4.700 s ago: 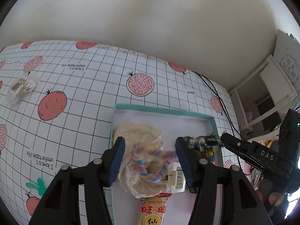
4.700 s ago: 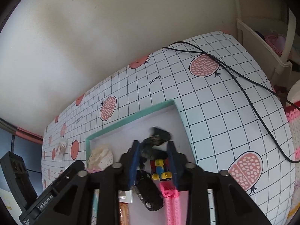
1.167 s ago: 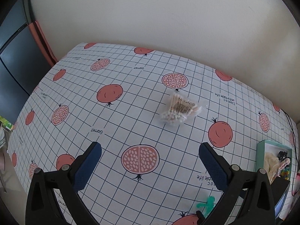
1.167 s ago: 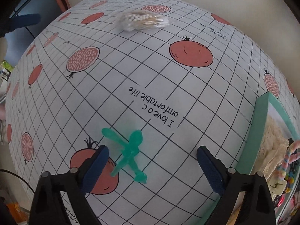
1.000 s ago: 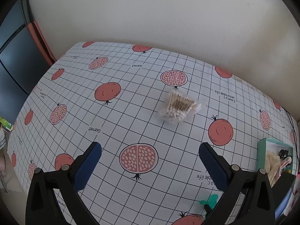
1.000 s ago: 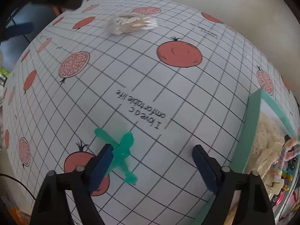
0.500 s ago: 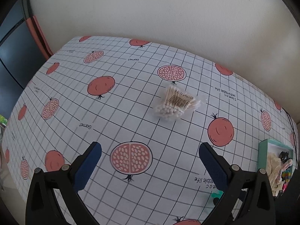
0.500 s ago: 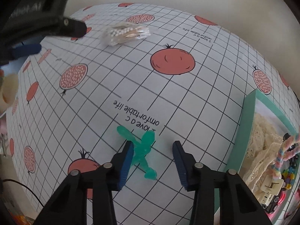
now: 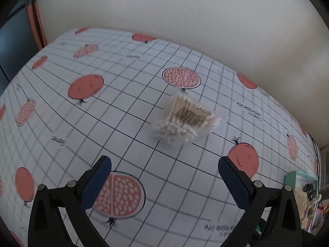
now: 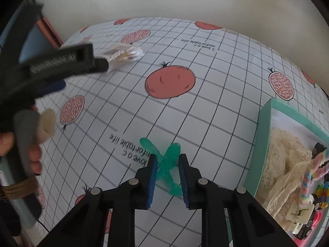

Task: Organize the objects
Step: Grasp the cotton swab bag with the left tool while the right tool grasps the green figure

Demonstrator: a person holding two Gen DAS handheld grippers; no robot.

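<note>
Right tool [image 10: 168,165]: nearest item in the right wrist view, pointing steeply down, blue pads clenching on the green plastic toy [image 10: 164,164], which is lying on the desk [image 10: 216,123] just right of the printed words "I love a comfortable life".

Left tool [image 9: 164,177]: jaws standing wide apart and gripping nothing, hovering over bare cloth; the same tool is showing blurred at the left edge of the right wrist view, with a person's hand [image 10: 20,150] wrapping its handle.

Desk covering: white cloth with a black grid, whole and halved red pomegranates and small lines of print, spreading across the whole desk.

Teal box [image 10: 259,144]: sitting at the right side of the desk, near edge close to the right tool, open at the top. It is holding cream lace fabric [image 10: 281,164], a pastel twisted cord [image 10: 308,177], a white clip [image 10: 298,214] and small coloured toys too crowded to tell apart.

Bag of cotton swabs [image 9: 185,119]: clear packet lying flat further out, ahead of the left tool and apart from its pads, just nearer than a halved pomegranate print.

Room: plain cream wall [image 9: 185,20] running behind the far edge of the desk; a dark panel with a red-brown frame [image 9: 35,26] standing at the far left corner.
</note>
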